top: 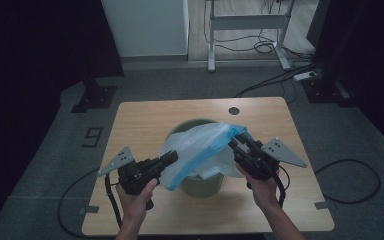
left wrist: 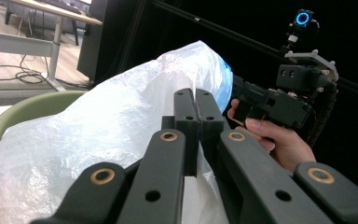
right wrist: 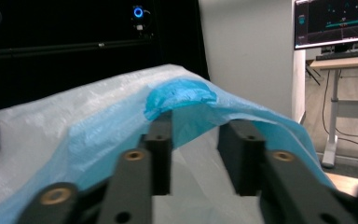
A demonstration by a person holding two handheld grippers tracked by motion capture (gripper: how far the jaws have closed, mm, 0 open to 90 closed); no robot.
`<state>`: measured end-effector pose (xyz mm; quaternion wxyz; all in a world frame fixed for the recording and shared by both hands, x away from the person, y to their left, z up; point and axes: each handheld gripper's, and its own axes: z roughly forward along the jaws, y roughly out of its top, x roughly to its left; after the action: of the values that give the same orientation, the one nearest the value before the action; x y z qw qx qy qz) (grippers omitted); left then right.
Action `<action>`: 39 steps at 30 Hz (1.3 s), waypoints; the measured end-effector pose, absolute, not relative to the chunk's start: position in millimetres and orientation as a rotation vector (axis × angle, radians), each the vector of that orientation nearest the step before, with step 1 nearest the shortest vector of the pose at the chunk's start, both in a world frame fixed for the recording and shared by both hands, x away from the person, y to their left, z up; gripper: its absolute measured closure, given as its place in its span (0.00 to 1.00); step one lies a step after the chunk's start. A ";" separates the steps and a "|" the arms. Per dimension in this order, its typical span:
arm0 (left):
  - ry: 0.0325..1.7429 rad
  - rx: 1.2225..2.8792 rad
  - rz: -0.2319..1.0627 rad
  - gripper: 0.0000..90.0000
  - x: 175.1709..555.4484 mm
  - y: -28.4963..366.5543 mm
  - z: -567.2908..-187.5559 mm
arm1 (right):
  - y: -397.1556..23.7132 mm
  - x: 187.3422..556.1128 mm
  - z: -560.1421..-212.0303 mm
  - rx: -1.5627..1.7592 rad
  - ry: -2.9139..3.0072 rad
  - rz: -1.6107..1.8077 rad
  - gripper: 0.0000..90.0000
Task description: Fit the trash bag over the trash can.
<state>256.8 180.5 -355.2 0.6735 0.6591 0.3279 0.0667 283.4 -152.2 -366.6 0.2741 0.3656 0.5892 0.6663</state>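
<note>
The left gripper [top: 172,157] is seen at about seven o'clock of the table [top: 140,117] in the high view, its jaws pressed flat together on a fold of the white plastic bin liner [top: 195,147]; in the left gripper view the film is pinched between the two pads [left wrist: 186,109]. From this clamp the liner is stretched toward two o'clock, across the mouth of the green waste bin [top: 200,186], which stands near the table's middle.

At about four o'clock the right gripper [top: 237,142] is held by the right hand [top: 262,187]. Its jaws stand partly apart, with a clear gap between them in the right gripper view, and the liner's blue hem [right wrist: 182,95] is draped over and between the pads [right wrist: 161,135] without being visibly squeezed; no grip can be claimed there yet.

The coming move is judged to turn on the line between the two grippers: the liner's long axis runs from the seven o'clock clamp to the blue hem at the far right, above the bin's rim [left wrist: 32,105], not around it. The right gripper is the nearer one to the free hem, so closing there and drawing the hem outward and down past the rim at three o'clock appears to be what is needed, while the left side is kept anchored
</note>
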 end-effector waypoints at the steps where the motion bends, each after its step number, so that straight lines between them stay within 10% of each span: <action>1: 0.739 1.483 0.150 1.00 256.8 180.3 -355.6 | -152.3 283.4 -366.3 0.981 1.580 1.799 0.79; 10: 0.755 1.474 0.168 0.95 257.6 179.4 -356.5 | -157.0 282.1 -365.7 0.978 1.562 1.802 0.99; 19: 0.731 1.495 0.308 0.52 251.3 180.3 -332.1 | -160.0 283.2 -368.0 0.978 1.586 1.763 0.99; 39: 0.738 1.678 0.361 0.51 283.9 153.7 -317.2 | -147.5 278.9 -362.9 0.890 1.634 1.702 0.99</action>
<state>283.9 153.7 -317.2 0.5947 0.7221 0.3175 0.1553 278.9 -147.5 -362.9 0.3051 0.3360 0.6172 0.6427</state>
